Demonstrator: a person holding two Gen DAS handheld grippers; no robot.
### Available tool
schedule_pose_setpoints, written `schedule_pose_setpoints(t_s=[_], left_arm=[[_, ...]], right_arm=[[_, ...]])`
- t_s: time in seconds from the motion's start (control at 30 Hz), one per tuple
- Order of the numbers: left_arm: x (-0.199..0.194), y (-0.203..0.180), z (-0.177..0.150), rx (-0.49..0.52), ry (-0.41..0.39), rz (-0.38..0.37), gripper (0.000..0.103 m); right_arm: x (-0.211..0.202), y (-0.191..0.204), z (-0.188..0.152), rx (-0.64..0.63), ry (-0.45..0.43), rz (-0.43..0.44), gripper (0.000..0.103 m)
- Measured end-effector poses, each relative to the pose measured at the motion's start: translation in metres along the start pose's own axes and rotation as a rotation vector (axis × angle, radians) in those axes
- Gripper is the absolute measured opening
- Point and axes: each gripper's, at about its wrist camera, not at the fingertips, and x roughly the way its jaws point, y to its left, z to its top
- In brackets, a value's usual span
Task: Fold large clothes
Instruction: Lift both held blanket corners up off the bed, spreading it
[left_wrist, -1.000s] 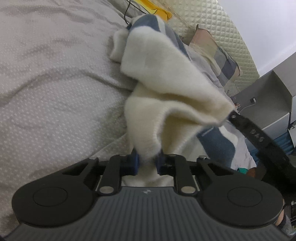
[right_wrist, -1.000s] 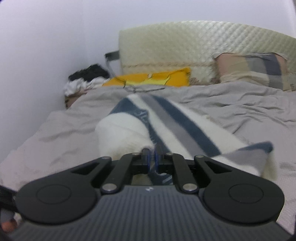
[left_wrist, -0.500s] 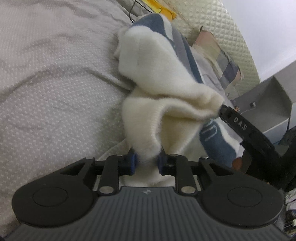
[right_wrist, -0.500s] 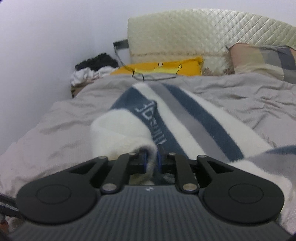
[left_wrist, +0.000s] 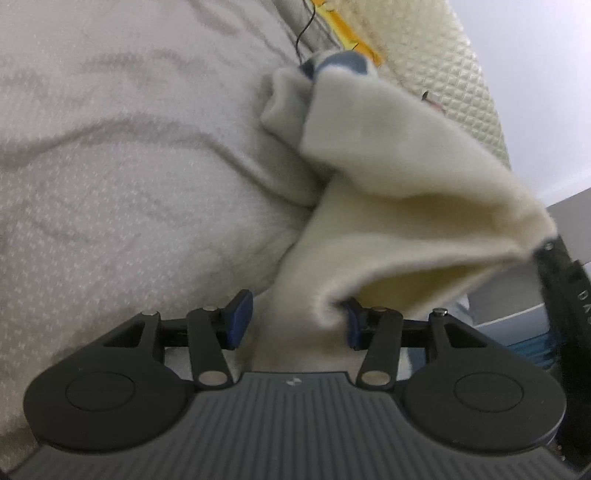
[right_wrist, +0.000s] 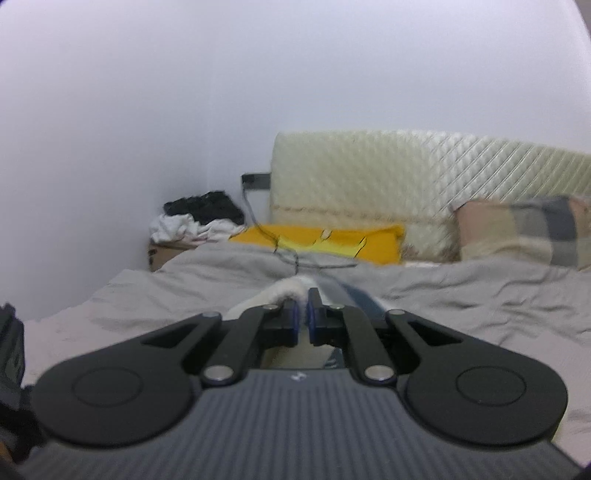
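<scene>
Two grippers are at work over our one garment (left_wrist: 388, 155), a cream fleece top with blue and grey stripes that lies partly on the grey bedspread (left_wrist: 110, 166) and partly lifted off it. Our left gripper (left_wrist: 295, 321) has just been opening, its blue pads apart with a fold of cloth loose between them, while our right gripper (right_wrist: 302, 321) is clenched on a cream edge. We count two pillows, one yellow (right_wrist: 332, 243) and one checked (right_wrist: 524, 232), and read only "DA" on the black arm (left_wrist: 565, 291) of the other gripper in the left view.
</scene>
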Motion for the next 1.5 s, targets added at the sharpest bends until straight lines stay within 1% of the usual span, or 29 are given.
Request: schedule_pose_setpoints(t_s=[0.03,0.07,0.13,0.2,0.23,0.27,0.33,0.37,0.47,0.53,0.6,0.77,0.87,0.93,1.03,1.07,1.13,1.2,1.33,1.43,1.5], left_arm=[[0.001,-0.002,-0.001,0.012,0.012,-0.005,0.057],[0.002,-0.003,-0.002,0.025,0.031,-0.021,0.056],[0.002,-0.01,-0.002,0.06,0.041,-0.029,0.054],[0.0,-0.014,-0.003,0.106,0.029,-0.029,0.044],[-0.003,-0.018,-0.002,0.117,0.011,-0.035,0.033],[-0.009,-0.017,0.0,0.128,-0.005,-0.038,0.027],[-0.02,-0.026,0.002,0.163,-0.057,-0.037,0.021],[-0.029,-0.03,0.004,0.174,-0.086,-0.047,0.019],[-0.055,-0.044,0.006,0.199,-0.166,-0.08,0.016],[-0.078,-0.06,0.006,0.247,-0.235,-0.083,0.015],[-0.1,-0.078,0.004,0.286,-0.294,-0.104,0.015],[-0.155,-0.122,0.011,0.362,-0.381,-0.142,0.014],[-0.19,-0.156,0.016,0.437,-0.45,-0.15,0.014],[-0.213,-0.183,0.021,0.48,-0.49,-0.159,0.014],[-0.254,-0.232,0.031,0.54,-0.561,-0.177,0.014],[-0.269,-0.25,0.035,0.566,-0.589,-0.183,0.014],[-0.298,-0.281,0.044,0.592,-0.607,-0.21,0.014],[-0.329,-0.31,0.054,0.629,-0.632,-0.224,0.014],[-0.391,-0.37,0.059,0.741,-0.723,-0.203,0.014],[-0.431,-0.404,0.063,0.78,-0.768,-0.208,0.014],[-0.455,-0.427,0.064,0.813,-0.793,-0.217,0.014]], right_arm=[[-0.001,-0.003,0.0,0.011,0.0,-0.02,0.007],[-0.001,-0.007,0.001,0.025,0.004,-0.046,0.007],[-0.002,-0.019,-0.001,0.051,0.01,-0.098,0.007],[-0.003,-0.031,-0.004,0.098,0.015,-0.136,0.007],[-0.004,-0.037,-0.007,0.126,0.021,-0.146,0.007],[-0.006,-0.042,-0.009,0.155,0.024,-0.156,0.007],[-0.013,-0.048,-0.011,0.189,0.013,-0.179,0.007],[-0.018,-0.05,-0.009,0.209,0.0,-0.187,0.007],[-0.036,-0.046,0.001,0.234,-0.063,-0.195,0.007],[-0.049,-0.039,0.01,0.227,-0.117,-0.19,0.007],[-0.063,-0.033,0.021,0.219,-0.168,-0.207,0.007],[-0.1,-0.026,0.055,0.261,-0.256,-0.224,0.006],[-0.12,-0.025,0.086,0.299,-0.299,-0.215,0.006],[-0.134,-0.024,0.111,0.298,-0.331,-0.21,0.006],[-0.156,-0.02,0.158,0.276,-0.379,-0.193,0.006],[-0.165,-0.019,0.178,0.262,-0.396,-0.184,0.006],[-0.178,-0.02,0.212,0.259,-0.414,-0.162,0.006],[-0.193,-0.025,0.249,0.283,-0.405,-0.141,0.006],[-0.219,-0.012,0.31,0.198,-0.425,-0.142,0.006],[-0.245,-0.001,0.35,0.134,-0.47,-0.137,0.006],[-0.258,0.006,0.371,0.096,-0.504,-0.146,0.006]])
